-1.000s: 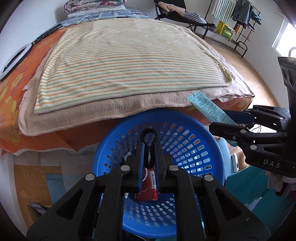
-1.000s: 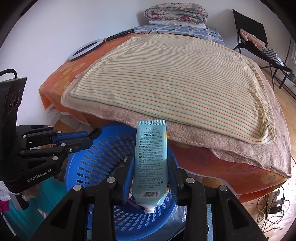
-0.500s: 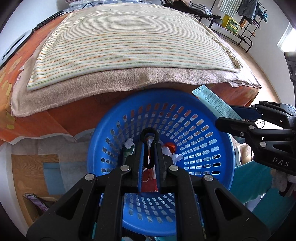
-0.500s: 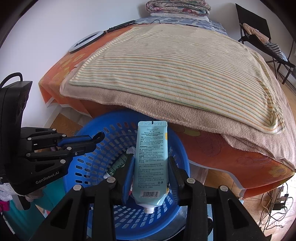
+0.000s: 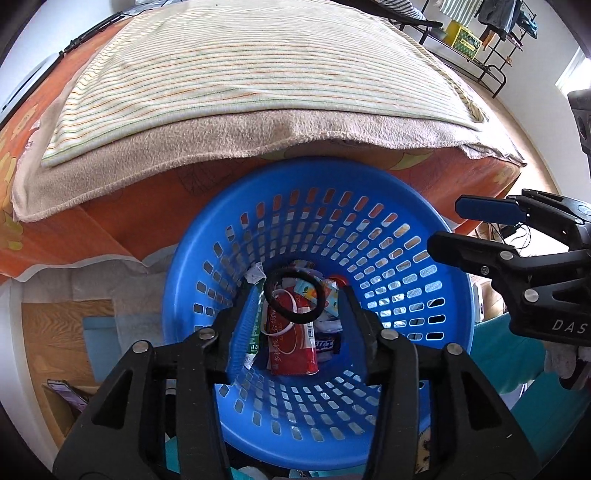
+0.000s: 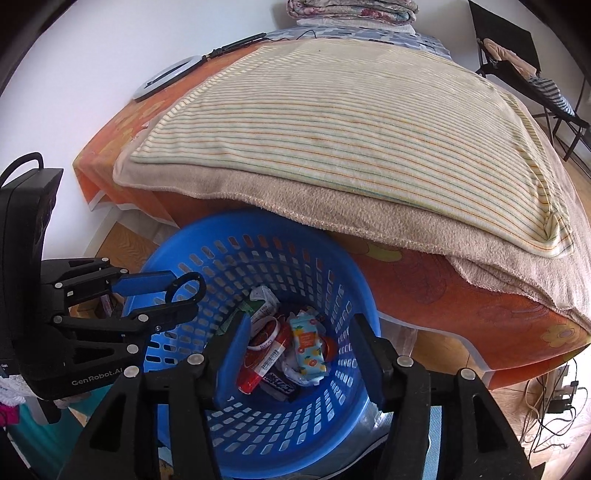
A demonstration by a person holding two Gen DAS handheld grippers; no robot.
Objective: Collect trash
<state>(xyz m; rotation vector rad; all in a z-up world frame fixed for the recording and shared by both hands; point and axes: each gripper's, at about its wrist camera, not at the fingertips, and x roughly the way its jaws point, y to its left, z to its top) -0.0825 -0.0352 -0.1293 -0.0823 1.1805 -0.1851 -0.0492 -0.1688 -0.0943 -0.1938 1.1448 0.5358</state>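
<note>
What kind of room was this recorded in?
Most likely a bedroom: a bed under a striped blanket, folded quilts at its head, and a clothes rack by the wall.

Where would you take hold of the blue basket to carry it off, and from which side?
Pinch the near rim of the blue basket from above, one finger inside the wall and one outside. The mouth faces up and the slotted wall ends in a thin lip. The far side sits close to the bed, under the overhanging blanket.
</note>
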